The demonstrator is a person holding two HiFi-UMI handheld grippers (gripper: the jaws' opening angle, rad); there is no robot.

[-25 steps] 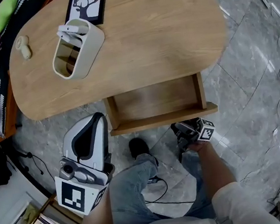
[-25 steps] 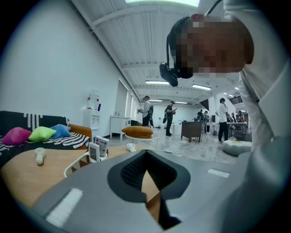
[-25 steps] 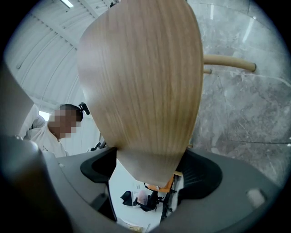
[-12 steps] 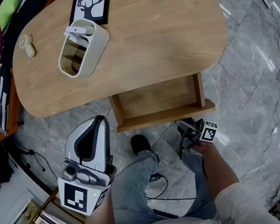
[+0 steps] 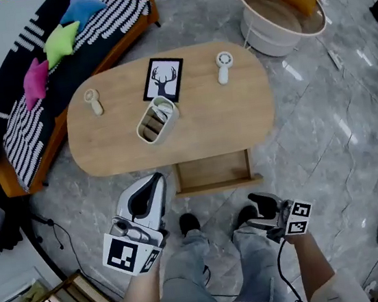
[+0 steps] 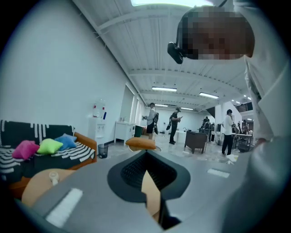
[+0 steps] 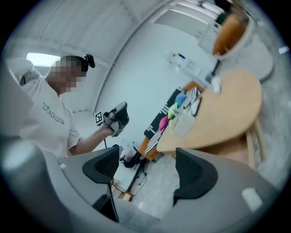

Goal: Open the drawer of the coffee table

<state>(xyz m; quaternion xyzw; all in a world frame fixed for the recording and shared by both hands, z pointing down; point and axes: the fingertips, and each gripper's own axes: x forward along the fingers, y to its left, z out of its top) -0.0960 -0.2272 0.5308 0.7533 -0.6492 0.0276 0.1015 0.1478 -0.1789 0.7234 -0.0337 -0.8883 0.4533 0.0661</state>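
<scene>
Under the near edge of the coffee table (image 5: 206,120), the drawer (image 5: 214,172) stands pulled out. Nearer the person, the left gripper (image 5: 157,180) has its jaws pressed together. The right gripper (image 5: 257,203) has its jaws spread; they have just been closing a little, with nothing between them.

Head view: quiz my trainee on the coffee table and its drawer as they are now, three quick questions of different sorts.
1. True or false: the drawer is shut.
2. Which lies beside the organiser on the coffee table? A) deer picture B) mug C) laptop
3. Fill in: ___ handheld fans lie on that table.
Key: 1 false, it stands pulled out; 2 A; 3 two.
</scene>
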